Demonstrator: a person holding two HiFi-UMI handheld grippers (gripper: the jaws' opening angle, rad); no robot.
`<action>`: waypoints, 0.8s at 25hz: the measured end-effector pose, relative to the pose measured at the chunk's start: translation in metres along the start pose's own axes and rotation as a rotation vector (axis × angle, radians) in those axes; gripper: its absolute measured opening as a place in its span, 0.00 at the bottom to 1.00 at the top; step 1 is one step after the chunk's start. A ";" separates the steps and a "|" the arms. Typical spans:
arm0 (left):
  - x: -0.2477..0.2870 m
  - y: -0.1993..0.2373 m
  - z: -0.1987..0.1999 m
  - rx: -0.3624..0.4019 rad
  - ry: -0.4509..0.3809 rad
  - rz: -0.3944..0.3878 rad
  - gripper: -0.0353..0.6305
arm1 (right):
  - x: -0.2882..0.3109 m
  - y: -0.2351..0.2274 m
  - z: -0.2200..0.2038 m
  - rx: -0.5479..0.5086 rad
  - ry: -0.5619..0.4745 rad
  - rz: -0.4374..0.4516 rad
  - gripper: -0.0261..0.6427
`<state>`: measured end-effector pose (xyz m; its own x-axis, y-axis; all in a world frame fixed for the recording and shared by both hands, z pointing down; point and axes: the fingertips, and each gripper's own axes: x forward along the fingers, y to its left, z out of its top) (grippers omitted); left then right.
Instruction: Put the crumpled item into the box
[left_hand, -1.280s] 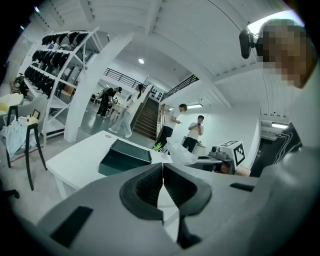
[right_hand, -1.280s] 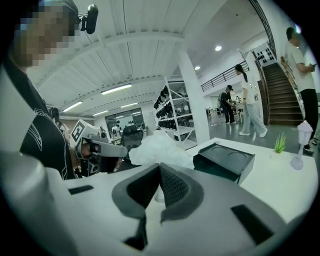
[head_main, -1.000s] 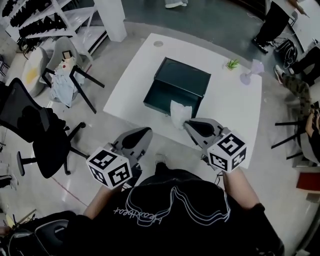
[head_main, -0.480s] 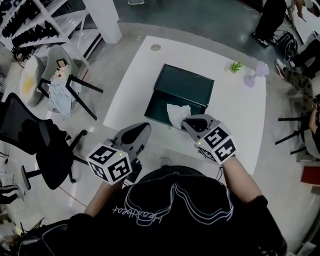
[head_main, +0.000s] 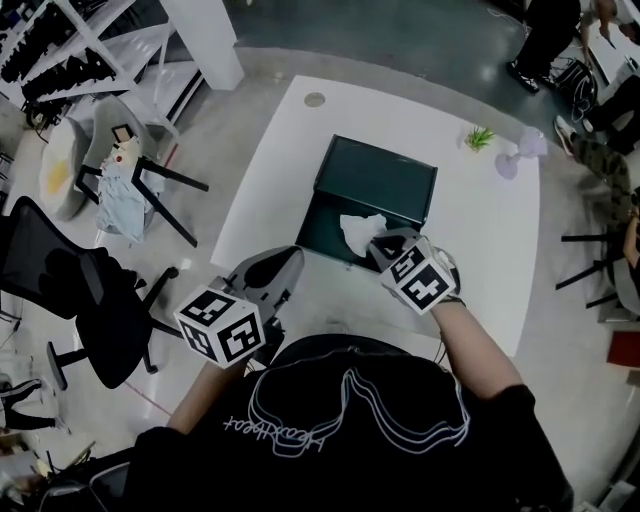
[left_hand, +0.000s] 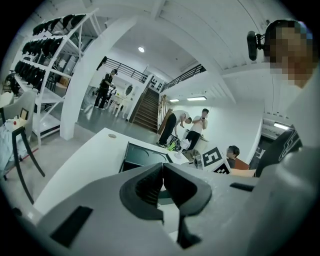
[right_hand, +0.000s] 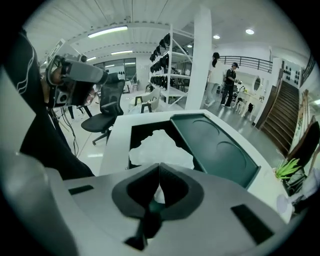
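A dark green box (head_main: 330, 225) lies open on the white table (head_main: 280, 150), its lid (head_main: 377, 180) folded back flat. My right gripper (head_main: 382, 243) is shut on a white crumpled item (head_main: 358, 231) and holds it over the box's open cavity. In the right gripper view the crumpled item (right_hand: 159, 148) spreads out past the closed jaws above the box (right_hand: 137, 131), beside the lid (right_hand: 215, 150). My left gripper (head_main: 268, 272) hangs at the table's near edge, shut and empty; in the left gripper view (left_hand: 162, 186) its jaws meet with nothing between them.
A small green plant (head_main: 480, 137) and a lilac object (head_main: 520, 152) stand at the table's far right corner. Chairs (head_main: 140, 165) and a black office chair (head_main: 70, 290) stand left of the table. Shelving (head_main: 60, 40) is at far left, people (head_main: 555, 30) at far right.
My right gripper has carried the crumpled item forward from the table's near edge to over the open box. The left gripper has stayed put.
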<state>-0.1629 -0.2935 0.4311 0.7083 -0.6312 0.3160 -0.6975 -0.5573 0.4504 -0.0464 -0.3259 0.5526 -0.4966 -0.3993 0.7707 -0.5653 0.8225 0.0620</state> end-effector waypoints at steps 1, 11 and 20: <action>0.001 0.002 -0.001 0.005 0.006 -0.002 0.06 | 0.004 -0.001 -0.002 -0.011 0.020 -0.005 0.05; 0.004 0.020 -0.002 -0.015 0.006 0.000 0.06 | 0.034 -0.005 -0.018 -0.090 0.204 -0.014 0.05; 0.006 0.024 0.004 -0.019 -0.001 -0.018 0.06 | 0.041 -0.003 -0.026 -0.083 0.309 0.013 0.06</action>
<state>-0.1763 -0.3128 0.4403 0.7206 -0.6216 0.3073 -0.6827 -0.5583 0.4715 -0.0485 -0.3341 0.6005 -0.2727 -0.2571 0.9271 -0.4978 0.8623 0.0927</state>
